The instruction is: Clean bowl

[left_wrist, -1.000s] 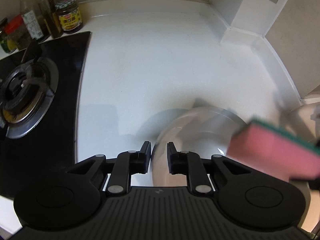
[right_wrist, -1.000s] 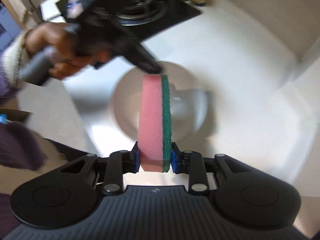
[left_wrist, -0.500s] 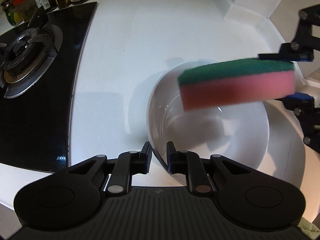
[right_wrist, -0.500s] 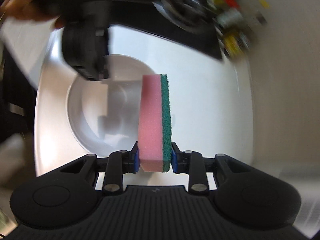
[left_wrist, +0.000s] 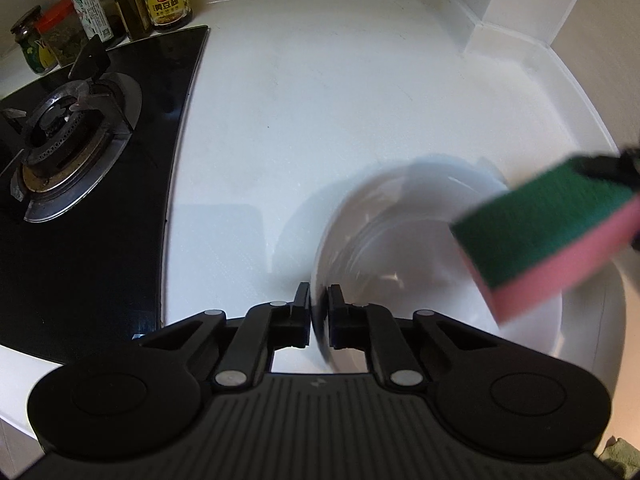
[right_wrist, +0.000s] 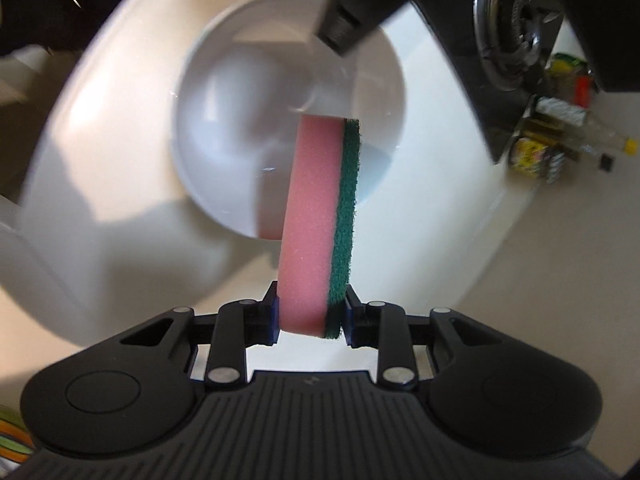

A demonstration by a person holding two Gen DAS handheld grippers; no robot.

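A white bowl stands on the white worktop, blurred in the left wrist view. My left gripper has the bowl's near rim between its pads; the jaws are closing and pinch the rim. A sponge, pink with a green scouring side, sticks out of my right gripper, which is shut on it. The sponge's far end hangs over the bowl, just above its inside. In the left wrist view the sponge comes in from the right, over the bowl's right side. The left gripper shows at the bowl's far rim.
A black gas hob with its burner lies left of the bowl. Jars and bottles stand along the back wall behind it. A boxed wall corner rises at the back right.
The left jaws have narrowed onto the bowl's rim. The right gripper has rolled and come down, so the sponge now hangs over the bowl's inside.
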